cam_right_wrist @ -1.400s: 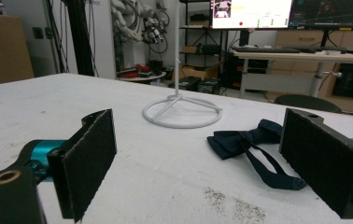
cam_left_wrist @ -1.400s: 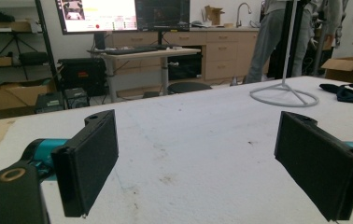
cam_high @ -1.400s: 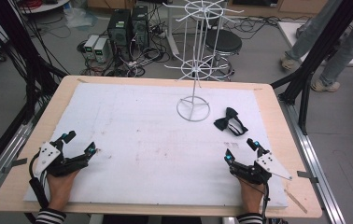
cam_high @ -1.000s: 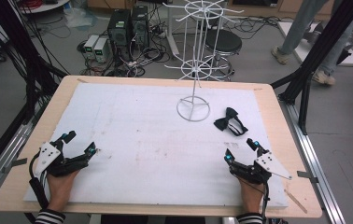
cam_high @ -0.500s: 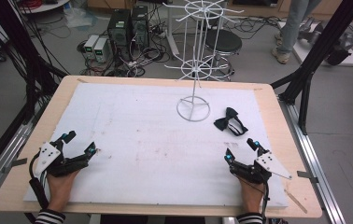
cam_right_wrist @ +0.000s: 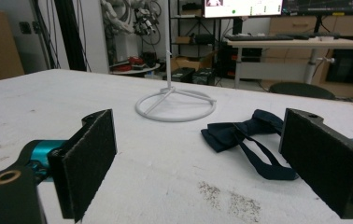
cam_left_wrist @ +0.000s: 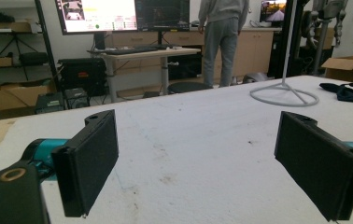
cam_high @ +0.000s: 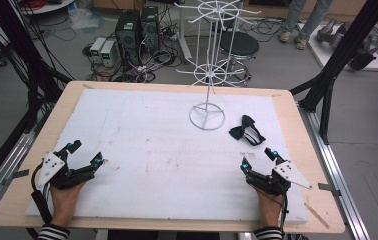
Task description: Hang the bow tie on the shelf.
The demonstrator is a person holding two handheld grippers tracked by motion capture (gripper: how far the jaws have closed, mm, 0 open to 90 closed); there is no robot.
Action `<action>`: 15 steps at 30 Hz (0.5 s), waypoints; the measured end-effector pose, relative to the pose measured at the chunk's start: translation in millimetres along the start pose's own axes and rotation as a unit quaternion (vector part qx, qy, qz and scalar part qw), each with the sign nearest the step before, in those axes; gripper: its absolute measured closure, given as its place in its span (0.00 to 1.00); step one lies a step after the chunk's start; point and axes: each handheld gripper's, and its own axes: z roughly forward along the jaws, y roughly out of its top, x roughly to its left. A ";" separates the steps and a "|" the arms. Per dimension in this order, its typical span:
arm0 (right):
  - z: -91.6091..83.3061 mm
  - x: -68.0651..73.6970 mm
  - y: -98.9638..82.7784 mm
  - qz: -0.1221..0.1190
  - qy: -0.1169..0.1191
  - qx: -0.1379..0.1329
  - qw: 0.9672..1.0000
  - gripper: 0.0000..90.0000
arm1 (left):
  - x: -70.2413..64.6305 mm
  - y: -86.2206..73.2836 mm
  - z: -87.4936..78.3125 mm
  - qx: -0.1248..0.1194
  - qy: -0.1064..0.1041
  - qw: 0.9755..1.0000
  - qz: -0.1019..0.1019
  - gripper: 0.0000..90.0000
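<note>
High view: I see the dark navy fabric bow tie (cam_high: pixel 247 131) lying flat on the white foam board (cam_high: pixel 152 145), just beside the white wire rack's ring base (cam_high: pixel 207 116). My right gripper (cam_high: pixel 259 161) rests near it, jaws wide; my left gripper (cam_high: pixel 84 152), well apart, is equally wide.

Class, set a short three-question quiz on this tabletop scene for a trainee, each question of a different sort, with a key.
1. True or false: the right claw is shut on the bow tie.
2. Which claw is nearer the bow tie? A) left claw B) right claw
3. Fill in: the bow tie lies on the white mat beside the ring base of the white wire ____.

Key
1. False: its jaws stand open and the bow tie lies apart from them.
2. B
3. stand
</note>
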 end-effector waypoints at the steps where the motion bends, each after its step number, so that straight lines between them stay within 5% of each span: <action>1: 1.0 -1.2 2.1 -0.002 -0.003 0.005 1.000 0.11 | 0.0 0.0 0.1 0.000 0.000 1.000 0.000 0.16; 14: 11.2 -13.6 34.0 -0.015 -0.005 0.045 0.999 0.11 | -0.1 0.0 0.0 0.000 0.000 1.000 0.000 0.16; 15: 15.3 -15.8 39.9 -0.016 0.005 0.063 0.998 0.11 | -0.2 -0.1 0.1 0.000 0.001 1.000 0.000 0.16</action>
